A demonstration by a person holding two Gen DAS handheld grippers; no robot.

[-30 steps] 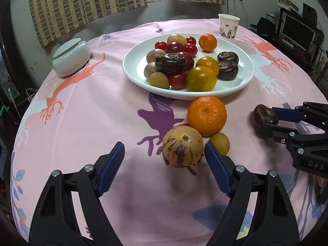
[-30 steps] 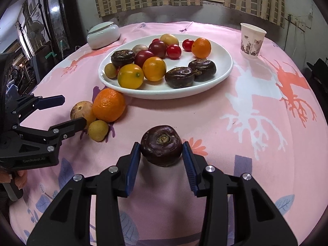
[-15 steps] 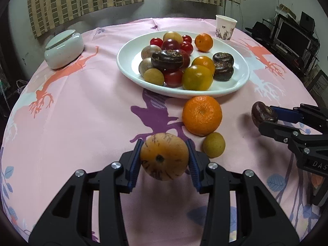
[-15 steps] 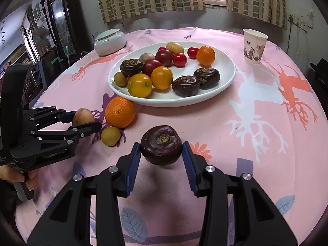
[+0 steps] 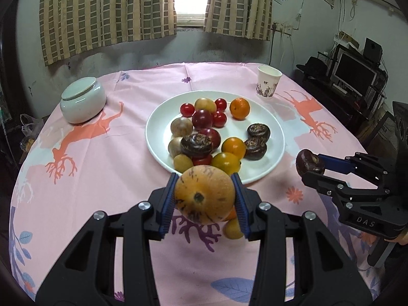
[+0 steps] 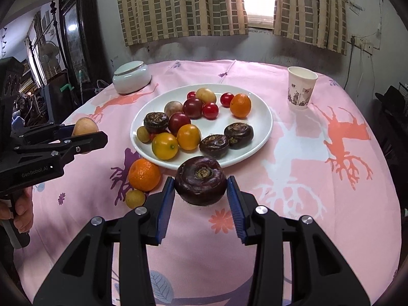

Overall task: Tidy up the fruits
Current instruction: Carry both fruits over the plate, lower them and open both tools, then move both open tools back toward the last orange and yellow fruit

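My left tongs (image 5: 204, 199) grip the speckled orange-yellow round fruit (image 5: 204, 194), my right tongs (image 6: 201, 193) the dark purple-brown flattened fruit (image 6: 200, 183); I'd lower each onto bare parts of the white round plate (image 6: 262, 117).

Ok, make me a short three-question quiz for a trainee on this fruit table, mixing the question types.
1. True or false: the left gripper holds the round speckled yellow-orange fruit clear of the pink patterned tablecloth.
2. What does the right gripper grip? A) a red cherry tomato B) the dark brown water chestnut C) the white paper cup
3. Fill in: beside the white round plate, the bright orange mandarin and the small yellow-green fruit lie on the ____.

Key: 1 true; 2 B; 3 tablecloth.
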